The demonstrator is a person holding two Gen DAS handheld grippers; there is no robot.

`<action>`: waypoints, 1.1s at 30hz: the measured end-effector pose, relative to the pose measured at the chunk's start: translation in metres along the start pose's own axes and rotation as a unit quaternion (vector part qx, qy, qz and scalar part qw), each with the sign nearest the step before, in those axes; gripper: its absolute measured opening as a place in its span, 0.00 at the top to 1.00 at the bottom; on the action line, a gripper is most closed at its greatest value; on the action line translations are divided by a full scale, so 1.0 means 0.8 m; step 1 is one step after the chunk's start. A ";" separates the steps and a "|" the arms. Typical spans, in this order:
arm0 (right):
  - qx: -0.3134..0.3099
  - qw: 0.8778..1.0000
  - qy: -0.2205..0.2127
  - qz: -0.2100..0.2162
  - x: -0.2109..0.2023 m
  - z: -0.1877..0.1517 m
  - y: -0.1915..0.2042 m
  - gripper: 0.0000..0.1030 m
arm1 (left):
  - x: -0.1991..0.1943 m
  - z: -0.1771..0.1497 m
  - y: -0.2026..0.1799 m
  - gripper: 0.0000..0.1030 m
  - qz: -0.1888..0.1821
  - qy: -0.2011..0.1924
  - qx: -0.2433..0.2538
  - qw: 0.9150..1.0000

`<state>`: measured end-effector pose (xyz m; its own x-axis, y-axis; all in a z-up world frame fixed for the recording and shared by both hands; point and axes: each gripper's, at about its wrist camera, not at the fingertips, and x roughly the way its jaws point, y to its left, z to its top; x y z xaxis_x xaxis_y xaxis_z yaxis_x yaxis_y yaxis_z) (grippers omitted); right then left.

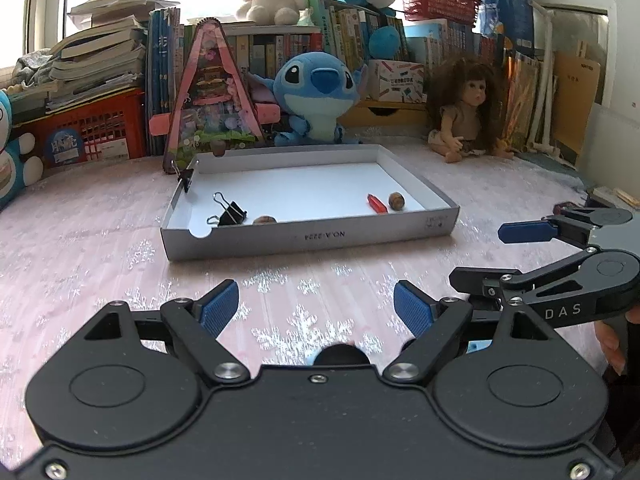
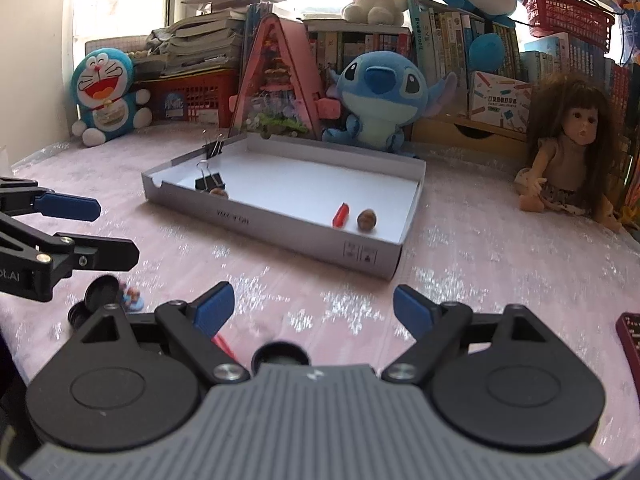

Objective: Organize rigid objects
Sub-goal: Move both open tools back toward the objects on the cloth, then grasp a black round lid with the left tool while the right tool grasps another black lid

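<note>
- A shallow white cardboard box lid (image 1: 304, 236) lies open side up on the pink snowflake-patterned tablecloth (image 1: 100, 240), toward the back edge of the table.
- Inside, near its front-left corner, a black binder clip (image 1: 230, 213) lies just beside a brown nut (image 1: 265, 220).
- Near the front-right corner, a small red piece (image 1: 377, 204) lies just beside a second brown nut (image 1: 397, 201).
- Another binder clip (image 1: 185, 176) is clamped on the lid's left wall, near its back corner.
- A third nut (image 1: 219, 147) sits at the lid's back-left corner; whether it rests on the rim cannot be told.
- The left gripper (image 1: 316, 308) hangs over the cloth in front of the lid, jaws wide, nothing between them.
- The right gripper (image 2: 314, 308) is likewise spread wide and empty, just beside the left one.
- Near the table's front edge, black round caps (image 2: 100, 292) and a small blue figure (image 2: 132, 298) lie on the cloth.
- Along the back edge stand a blue plush (image 1: 316, 96), a doll (image 1: 468, 112) and books (image 1: 100, 60).
</note>
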<state>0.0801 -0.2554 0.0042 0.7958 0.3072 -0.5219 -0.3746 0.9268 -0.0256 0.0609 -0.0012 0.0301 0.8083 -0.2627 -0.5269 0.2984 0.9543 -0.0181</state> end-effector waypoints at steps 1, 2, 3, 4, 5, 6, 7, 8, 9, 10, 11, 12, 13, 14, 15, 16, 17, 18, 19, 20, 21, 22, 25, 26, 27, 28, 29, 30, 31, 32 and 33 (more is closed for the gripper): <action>0.000 1.000 0.001 0.000 -0.001 -0.003 0.001 0.10 | -0.002 -0.003 -0.002 0.19 0.001 0.000 0.003 1.000; 0.000 1.000 0.001 0.000 -0.002 -0.006 0.001 0.10 | -0.004 -0.006 -0.004 0.19 0.002 0.000 0.006 1.000; 0.000 1.000 0.001 0.000 -0.004 -0.009 0.001 0.10 | -0.005 -0.009 -0.005 0.19 0.002 0.000 0.008 1.000; 0.000 1.000 0.001 0.000 -0.004 -0.009 0.001 0.10 | -0.007 -0.012 -0.007 0.19 0.002 0.002 0.011 1.000; 0.000 1.000 0.002 -0.002 -0.004 -0.012 0.002 0.09 | -0.008 -0.015 -0.008 0.19 0.003 0.003 0.012 1.000; -0.001 1.000 0.002 -0.003 -0.006 -0.015 0.002 0.09 | -0.009 -0.019 -0.009 0.19 0.004 0.005 0.012 1.000; -0.003 1.000 0.001 -0.005 -0.007 -0.018 0.003 0.09 | -0.010 -0.022 -0.009 0.19 0.003 0.006 0.012 1.000; -0.005 1.000 0.001 -0.008 -0.008 -0.021 0.003 0.09 | -0.011 -0.025 -0.010 0.19 0.003 0.008 0.012 1.000; -0.006 1.000 0.001 -0.010 -0.009 -0.023 0.003 0.09 | -0.012 -0.027 -0.010 0.19 0.004 0.009 0.011 1.000; -0.007 1.000 0.001 -0.011 -0.010 -0.025 0.003 0.09 | -0.013 -0.030 -0.010 0.19 0.004 0.011 0.010 1.000; -0.007 1.000 0.001 -0.012 -0.011 -0.026 0.003 0.09 | -0.014 -0.032 -0.010 0.19 0.005 0.012 0.008 1.000; -0.007 1.000 0.000 -0.013 -0.013 -0.028 0.002 0.09 | -0.015 -0.034 -0.010 0.19 0.005 0.013 0.006 1.000; -0.007 1.000 -0.001 -0.016 -0.014 -0.030 0.002 0.08 | -0.017 -0.037 -0.009 0.20 0.005 0.014 0.003 1.000; -0.010 1.000 -0.003 -0.020 -0.015 -0.031 0.002 0.07 | -0.017 -0.038 -0.009 0.20 0.004 0.015 0.001 1.000; -0.013 1.000 -0.004 -0.023 -0.016 -0.033 0.002 0.05 | -0.018 -0.040 -0.008 0.20 0.004 0.016 -0.001 1.000; -0.016 1.000 -0.006 -0.026 -0.016 -0.035 0.002 0.05 | -0.019 -0.042 -0.008 0.21 0.003 0.017 -0.002 1.000; -0.017 0.999 -0.006 -0.029 -0.016 -0.036 0.002 0.05 | -0.020 -0.044 -0.008 0.22 0.002 0.018 -0.001 1.000; -0.018 0.999 -0.007 -0.031 -0.017 -0.037 0.001 0.05 | -0.020 -0.045 -0.008 0.23 0.001 0.019 -0.001 1.000; -0.017 0.999 -0.007 -0.031 -0.017 -0.039 0.001 0.05 | -0.021 -0.046 -0.008 0.24 0.001 0.020 0.000 1.000; -0.016 0.999 -0.008 -0.031 -0.018 -0.039 0.000 0.05 | -0.022 -0.047 -0.008 0.25 0.000 0.019 0.000 1.000; -0.015 0.999 -0.009 -0.032 -0.018 -0.040 -0.001 0.05 | -0.022 -0.047 -0.008 0.26 0.000 0.019 0.000 1.000; -0.014 0.999 -0.010 -0.033 -0.018 -0.040 -0.001 0.05 | -0.023 -0.048 -0.008 0.27 0.000 0.018 0.001 1.000; -0.011 0.999 -0.011 -0.036 -0.019 -0.041 -0.003 0.05 | -0.024 -0.048 -0.007 0.33 -0.001 0.015 -0.003 1.000; -0.011 0.999 -0.012 -0.037 -0.019 -0.041 -0.003 0.05 | -0.024 -0.047 -0.007 0.35 -0.001 0.013 -0.005 1.000; -0.011 0.999 -0.013 -0.039 -0.020 -0.041 -0.003 0.05 | -0.024 -0.046 -0.006 0.37 -0.002 0.012 -0.008 1.000; -0.013 0.999 -0.014 -0.041 -0.021 -0.042 -0.004 0.05 | -0.025 -0.045 -0.005 0.39 -0.002 0.010 -0.010 1.000; -0.014 0.999 -0.013 -0.041 -0.022 -0.042 -0.004 0.05 | -0.025 -0.044 -0.005 0.41 -0.002 0.009 -0.012 1.000; -0.016 0.999 -0.013 -0.042 -0.023 -0.042 -0.005 0.05 | -0.025 -0.043 -0.003 0.45 -0.002 0.008 -0.013 1.000; -0.018 0.999 -0.012 -0.042 -0.024 -0.043 -0.005 0.05 | -0.025 -0.043 -0.003 0.48 -0.004 0.008 -0.013 1.000; -0.020 0.999 -0.011 -0.042 -0.025 -0.044 -0.005 0.05 | -0.026 -0.043 -0.003 0.50 -0.004 0.008 -0.013 1.000; -0.022 0.999 -0.010 -0.041 -0.026 -0.044 -0.005 0.06 | -0.026 -0.043 -0.003 0.52 -0.005 0.009 -0.013 1.000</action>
<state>0.0486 -0.2731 -0.0151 0.8339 0.2361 -0.4988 -0.3289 0.9385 -0.1056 0.0261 0.0068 0.0118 0.7961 -0.2699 -0.5417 0.2930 0.9550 -0.0452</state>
